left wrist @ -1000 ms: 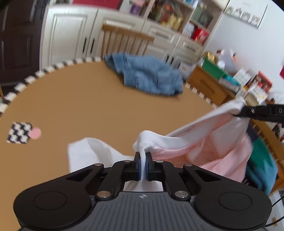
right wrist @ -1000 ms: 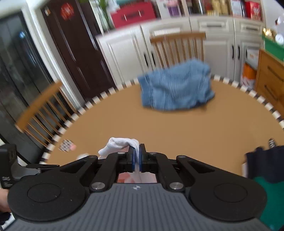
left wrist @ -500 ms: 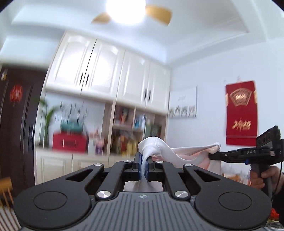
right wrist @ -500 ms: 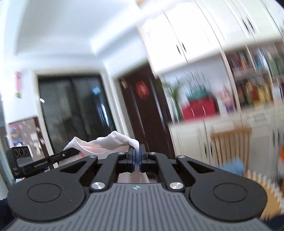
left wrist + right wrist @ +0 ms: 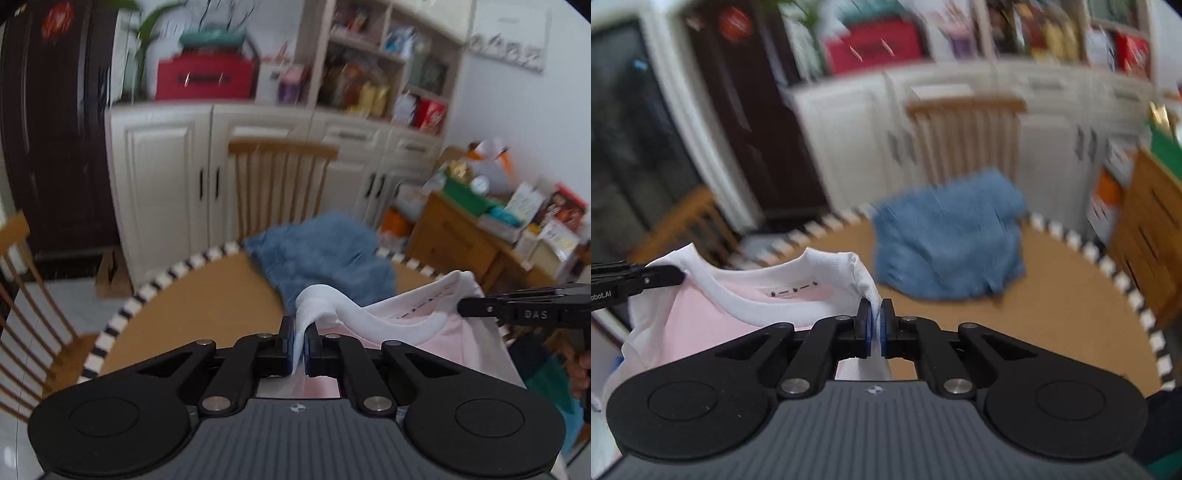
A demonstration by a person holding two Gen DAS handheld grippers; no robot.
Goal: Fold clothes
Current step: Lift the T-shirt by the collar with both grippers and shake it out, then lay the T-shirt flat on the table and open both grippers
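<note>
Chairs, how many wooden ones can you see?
2: one chair behind the table's far edge, past the blue garment; another chair at left. Others may be hidden.

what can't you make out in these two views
- Lower part of the shirt: in both wrist views it drops behind the gripper bodies, so its length and whether it touches the table stay hidden.
- Collar print: too small to read.
- Blue cloth: motion blur; what garment it is stays unclear.
- Shelf items: blurred, labels unreadable.
- Dark and green cloth: cut off at the right edge of the left view.
</note>
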